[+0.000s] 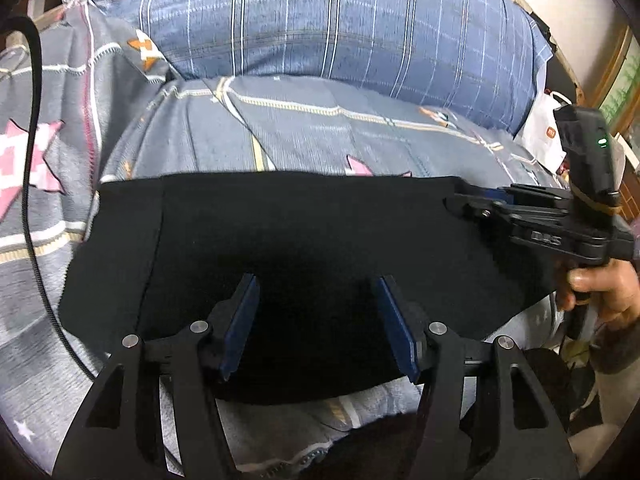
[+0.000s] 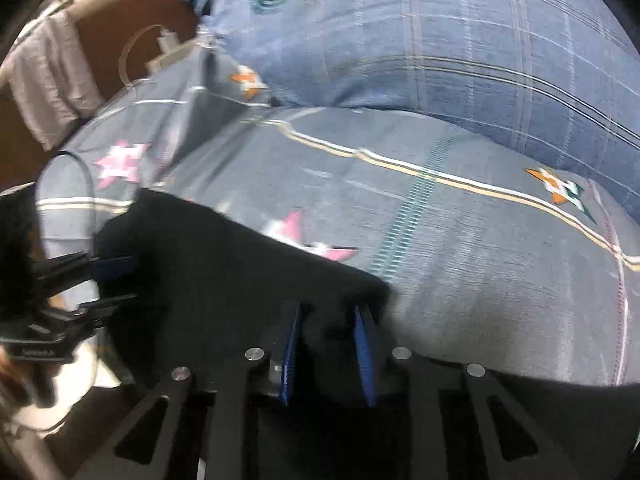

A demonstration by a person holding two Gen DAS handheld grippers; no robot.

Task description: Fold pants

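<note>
Black fabric pants (image 1: 288, 264) spread flat on grey star-patterned bedsheet (image 1: 304, 136), near its front edge, below blue plaid pillow (image 1: 320, 20). Left gripper (image 1: 316, 320) gaping wide above cloth, gripping nothing. Right gripper (image 2: 328, 344) partly open at pants' far right corner, cloth between blue pads (image 2: 362, 344); grip unclear.

The pants (image 1: 304, 248) are showing plain black, with no pattern. The bedsheet (image 1: 304, 136) at twelve o'clock of them is showing grey-blue, carrying cream-and-white stripes, pink stars and orange-and-white stars. The pillow (image 1: 328, 20) at twelve o'clock of the sheet is wearing a denim-blue plaid of white and dark lines. The left gripper (image 1: 316, 312) is showing black arms with blue pads (image 1: 242, 320); the right gripper (image 2: 330, 344) is showing the same black and blue. A white bag (image 1: 546, 128) at three o'clock is carrying an orange logo.
</note>
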